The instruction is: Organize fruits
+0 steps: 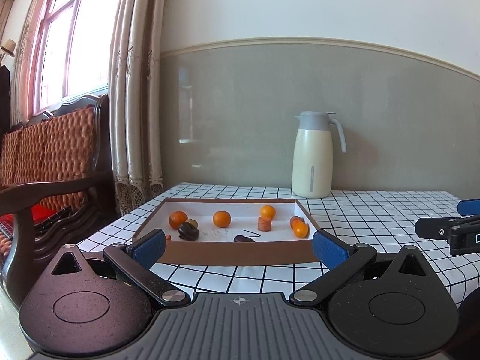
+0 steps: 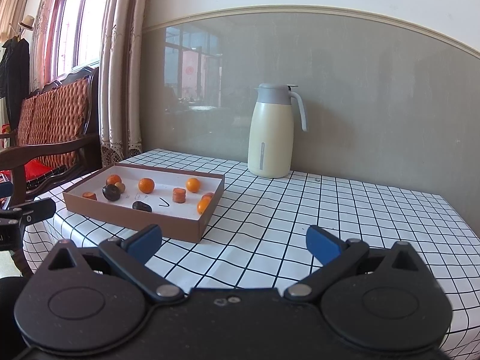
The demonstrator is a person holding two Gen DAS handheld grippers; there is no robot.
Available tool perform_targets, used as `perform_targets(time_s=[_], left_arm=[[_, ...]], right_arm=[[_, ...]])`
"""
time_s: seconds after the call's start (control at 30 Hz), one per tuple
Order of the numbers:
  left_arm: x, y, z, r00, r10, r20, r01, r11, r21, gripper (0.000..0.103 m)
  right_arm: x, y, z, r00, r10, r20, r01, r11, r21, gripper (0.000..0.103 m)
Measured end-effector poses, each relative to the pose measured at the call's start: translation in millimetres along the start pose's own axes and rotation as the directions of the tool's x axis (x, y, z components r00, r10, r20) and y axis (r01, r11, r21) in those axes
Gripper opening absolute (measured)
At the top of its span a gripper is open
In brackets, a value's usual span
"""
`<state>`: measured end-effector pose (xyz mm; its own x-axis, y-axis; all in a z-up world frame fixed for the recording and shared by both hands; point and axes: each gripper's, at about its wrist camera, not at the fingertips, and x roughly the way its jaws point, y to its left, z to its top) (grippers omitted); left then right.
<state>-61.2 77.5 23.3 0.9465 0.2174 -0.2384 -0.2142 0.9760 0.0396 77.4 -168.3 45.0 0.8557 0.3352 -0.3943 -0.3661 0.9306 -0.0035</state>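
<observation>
A shallow brown cardboard box [image 1: 237, 253] [image 2: 129, 217] with a white floor lies on the checked tablecloth. In it are several small oranges [image 1: 222, 219] [image 2: 146, 185], carrot pieces [image 1: 264, 223] [image 2: 179, 195] and dark round fruits [image 1: 188, 231] [image 2: 111, 192]. My left gripper [image 1: 240, 247] is open and empty, just in front of the box's near wall. My right gripper [image 2: 234, 244] is open and empty over the cloth, to the right of the box. Its side shows at the right edge of the left wrist view [image 1: 450, 231].
A cream thermos jug [image 1: 313, 156] [image 2: 273, 132] with a grey lid stands at the back by the wall. A wooden armchair with orange cushions [image 1: 51, 156] [image 2: 51, 126] stands left of the table, with curtains [image 1: 135, 90] behind. The table edge [image 2: 462, 240] runs at right.
</observation>
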Motion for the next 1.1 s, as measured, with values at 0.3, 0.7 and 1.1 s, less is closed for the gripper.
perform_targets(time_s=[0.3,0.7,1.1], left_arm=[[0.3,-2.6,0.2,1.000,-0.010,-0.005,0.010,1.000,0.005,0.103],[1.1,-3.2,1.6,1.000,-0.014,-0.010,0.014,1.000,0.001,0.103],[2.3,-3.9,1.4,1.000,-0.015,-0.010,0.015,1.000,0.000,0.103]], right_arm=[[0.2,-0.3,-0.1,1.000,0.000,-0.001,0.000,1.000,0.000,0.097],[1.2,-0.7,-1.7,1.000,0.000,-0.004,0.000,1.000,-0.002,0.097],[1.2,-0.3,-3.1,1.000,-0.001,-0.006,0.001,1.000,-0.003,0.097]])
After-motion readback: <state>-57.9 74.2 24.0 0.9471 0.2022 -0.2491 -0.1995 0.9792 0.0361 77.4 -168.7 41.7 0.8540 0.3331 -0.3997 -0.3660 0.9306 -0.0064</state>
